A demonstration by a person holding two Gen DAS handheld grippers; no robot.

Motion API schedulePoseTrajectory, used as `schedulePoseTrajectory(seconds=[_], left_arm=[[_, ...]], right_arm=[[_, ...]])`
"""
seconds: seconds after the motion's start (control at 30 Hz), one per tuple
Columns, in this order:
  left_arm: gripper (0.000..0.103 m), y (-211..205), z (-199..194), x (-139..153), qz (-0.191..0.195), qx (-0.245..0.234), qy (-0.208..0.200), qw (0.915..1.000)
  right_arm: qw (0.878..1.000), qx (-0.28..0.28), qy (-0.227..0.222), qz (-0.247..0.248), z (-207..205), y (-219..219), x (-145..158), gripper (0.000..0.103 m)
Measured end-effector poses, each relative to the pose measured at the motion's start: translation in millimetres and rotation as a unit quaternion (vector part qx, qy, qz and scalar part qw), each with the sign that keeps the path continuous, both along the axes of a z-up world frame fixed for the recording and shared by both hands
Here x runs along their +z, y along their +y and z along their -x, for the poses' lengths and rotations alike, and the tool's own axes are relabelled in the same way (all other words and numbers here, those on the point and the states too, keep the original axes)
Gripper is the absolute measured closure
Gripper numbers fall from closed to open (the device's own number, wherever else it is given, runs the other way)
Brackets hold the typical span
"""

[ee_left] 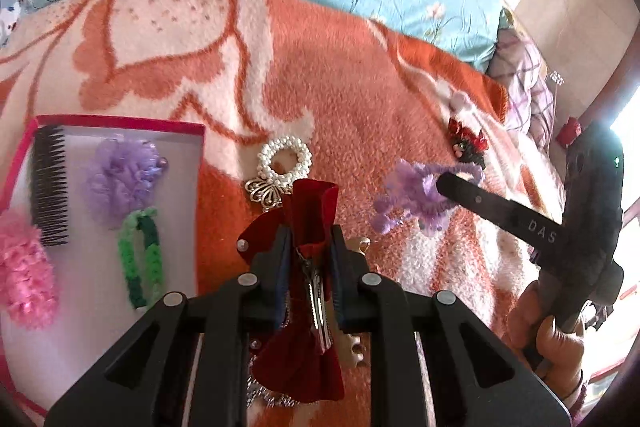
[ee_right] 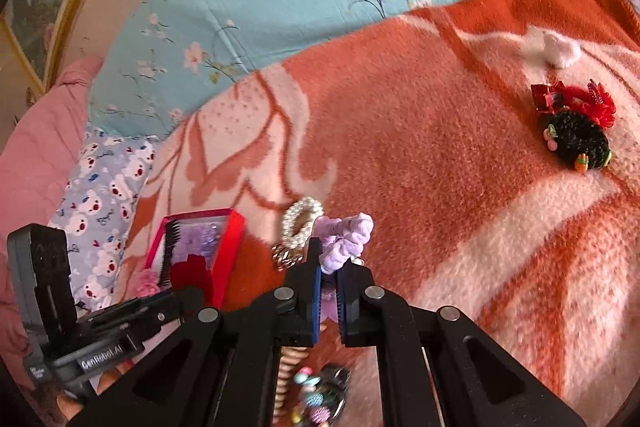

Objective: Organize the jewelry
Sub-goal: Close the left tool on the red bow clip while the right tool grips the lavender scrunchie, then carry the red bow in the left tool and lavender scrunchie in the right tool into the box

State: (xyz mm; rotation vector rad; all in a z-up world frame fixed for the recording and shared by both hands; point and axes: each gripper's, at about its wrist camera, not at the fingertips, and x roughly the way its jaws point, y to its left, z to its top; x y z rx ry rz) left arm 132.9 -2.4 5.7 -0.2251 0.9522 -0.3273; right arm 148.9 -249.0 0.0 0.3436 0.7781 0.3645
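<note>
Two tools grip a red bow clip (ee_left: 308, 223) and purple scrunchie (ee_right: 344, 239) beside the pearl ring (ee_left: 284, 159).

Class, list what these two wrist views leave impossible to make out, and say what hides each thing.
- Left wrist view: the pink scrunchie in the red box is cut off by the edge.
- Left wrist view: silver jewelry under the red bow clip, hidden by it.
- Right wrist view: colourful item below the tongs, blurred.
</note>
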Motion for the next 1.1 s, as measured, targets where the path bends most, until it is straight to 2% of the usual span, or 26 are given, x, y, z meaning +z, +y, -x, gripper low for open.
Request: schedulePoseTrajectory(seconds=[0.5, 0.83, 1.1], left_arm=[[0.088, 68.6, 48.9, 12.0, 0.02, 0.062, -0.004, 0.9979], [0.088, 122.8, 75.2, 11.2, 0.026, 0.114, -0.003, 0.9932], [0.088, 152.7, 86.9, 8.6, 0.023, 0.14, -0.002, 0.9899]], right_arm=[[0.999, 0.038, -0.005, 0.0, 40.0, 42.3, 10.1, 0.098], [0.996, 0.091, -0.013, 0.001, 56.0, 95.5, 19.0, 0.098], [0.992, 0.128, -0.006, -0.004, 60.3, 138.8, 13.7, 0.098]])
